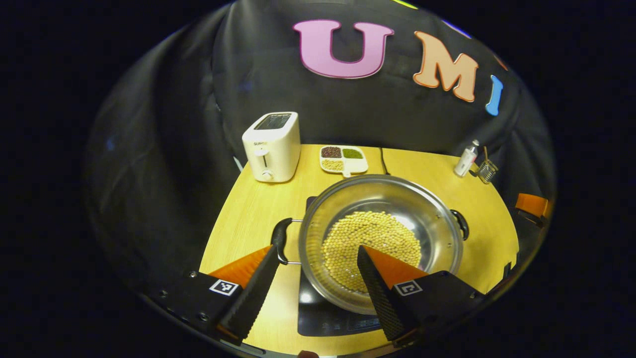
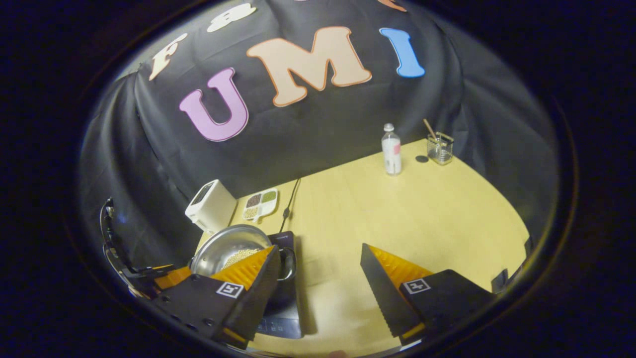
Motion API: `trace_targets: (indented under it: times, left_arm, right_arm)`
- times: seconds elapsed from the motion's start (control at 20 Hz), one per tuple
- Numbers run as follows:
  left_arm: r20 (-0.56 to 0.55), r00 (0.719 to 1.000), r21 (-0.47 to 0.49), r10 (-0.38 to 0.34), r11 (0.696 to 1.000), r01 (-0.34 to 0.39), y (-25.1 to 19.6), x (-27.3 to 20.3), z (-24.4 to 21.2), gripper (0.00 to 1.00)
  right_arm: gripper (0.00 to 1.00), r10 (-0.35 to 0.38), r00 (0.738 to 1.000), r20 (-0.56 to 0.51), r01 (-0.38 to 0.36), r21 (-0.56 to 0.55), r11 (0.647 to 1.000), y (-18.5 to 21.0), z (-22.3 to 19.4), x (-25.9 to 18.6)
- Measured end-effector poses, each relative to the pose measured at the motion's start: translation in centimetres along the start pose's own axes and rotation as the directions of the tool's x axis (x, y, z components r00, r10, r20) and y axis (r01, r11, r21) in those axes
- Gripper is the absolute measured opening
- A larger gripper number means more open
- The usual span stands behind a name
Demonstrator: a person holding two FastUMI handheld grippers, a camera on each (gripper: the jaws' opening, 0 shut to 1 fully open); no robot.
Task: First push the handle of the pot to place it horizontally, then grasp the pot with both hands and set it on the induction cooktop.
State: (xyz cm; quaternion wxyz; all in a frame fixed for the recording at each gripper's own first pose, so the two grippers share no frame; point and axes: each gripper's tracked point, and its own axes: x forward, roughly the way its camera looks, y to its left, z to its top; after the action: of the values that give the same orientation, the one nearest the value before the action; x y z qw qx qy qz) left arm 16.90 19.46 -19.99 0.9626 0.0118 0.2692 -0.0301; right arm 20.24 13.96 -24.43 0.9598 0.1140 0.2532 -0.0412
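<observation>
The steel pot (image 1: 380, 238) sits on the dark induction cooktop (image 1: 328, 313), and everything else is placed from it. A layer of pale yellow beans (image 1: 370, 248) covers its bottom. One black side handle (image 1: 279, 239) sticks out level on the left of the pot in the left gripper view, and a second handle (image 1: 461, 223) shows on the opposite rim.

Behind the pot, toward the cloth wall, a white divided dish (image 1: 344, 160) holds three lots of grains: a dark reddish one, a green one and a pale one. Left of that dish stands a white toaster (image 1: 272, 146). Well off to the pot's far right, near the table's (image 2: 422, 214) back edge, stand a small bottle (image 2: 391, 149) with a white cap and a clear glass jar (image 2: 440, 148) with a thin stick in it. A black cable (image 2: 290, 199) runs back from the cooktop toward the wall.

The left gripper (image 1: 318, 251) hangs just in front of the pot with its jaws spread wide. One finger lies just beside the left handle, though contact cannot be judged; the other finger overlaps the bowl over the beans. It holds nothing.

The right gripper (image 2: 320, 251) is to the right of the pot, above bare tabletop, jaws also wide and holding nothing. In the right gripper view its nearer finger overlaps the pot's right-hand rim and handle.
</observation>
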Motion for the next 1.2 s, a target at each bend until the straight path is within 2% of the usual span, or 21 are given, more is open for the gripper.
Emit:
trace_targets:
  times: [0.1,0.25,0.45,0.55,0.6,0.75,0.9,1.0,1.2]
  left_arm:
    - [0.041,0.999,0.024,0.001,1.000,-0.002,-1.7,-1.3,1.1,0.98]
    - [0.123,0.992,0.020,0.008,1.000,-0.011,-4.9,-4.0,3.2,0.97]
    - [0.246,0.967,0.014,0.059,0.998,-0.064,-9.3,-8.4,6.4,0.97]
    - [0.329,0.941,0.010,0.073,0.997,-0.080,-12.0,-10.2,8.6,0.97]
    - [0.367,0.926,0.008,0.083,0.996,-0.092,-13.1,-11.4,9.5,0.97]
    - [0.474,0.870,0.001,0.135,0.988,-0.154,-16.1,-14.7,11.6,0.94]
    - [0.552,0.813,-0.019,0.186,0.977,-0.211,-18.8,-17.4,13.0,0.96]
    - [0.591,0.784,-0.041,0.192,0.977,-0.208,-20.9,-18.9,13.5,0.96]
    - [0.638,0.745,-0.081,0.198,0.978,-0.191,-23.9,-20.8,13.3,0.96]
  right_arm:
    - [0.99,0.009,0.999,0.040,-0.008,-0.028,1.000,-0.4,1.3,-1.3]
    - [0.99,0.062,0.994,0.092,-0.055,-0.086,0.995,-0.8,3.4,-3.5]
    - [1.00,0.147,0.973,0.181,-0.117,-0.167,0.979,-1.7,7.9,-6.7]
    - [0.99,0.182,0.954,0.239,-0.134,-0.204,0.970,-2.5,10.7,-8.4]
    - [0.92,0.199,0.944,0.262,-0.142,-0.222,0.965,-3.0,12.0,-9.1]
    - [0.92,0.249,0.912,0.327,-0.160,-0.275,0.948,-4.4,14.9,-11.7]
    - [0.92,0.255,0.889,0.380,-0.130,-0.325,0.937,-6.7,17.3,-14.2]
    - [0.92,0.264,0.874,0.409,-0.123,-0.338,0.933,-8.0,18.2,-16.0]
    - [0.93,0.269,0.852,0.450,-0.109,-0.350,0.931,-11.2,18.9,-18.5]
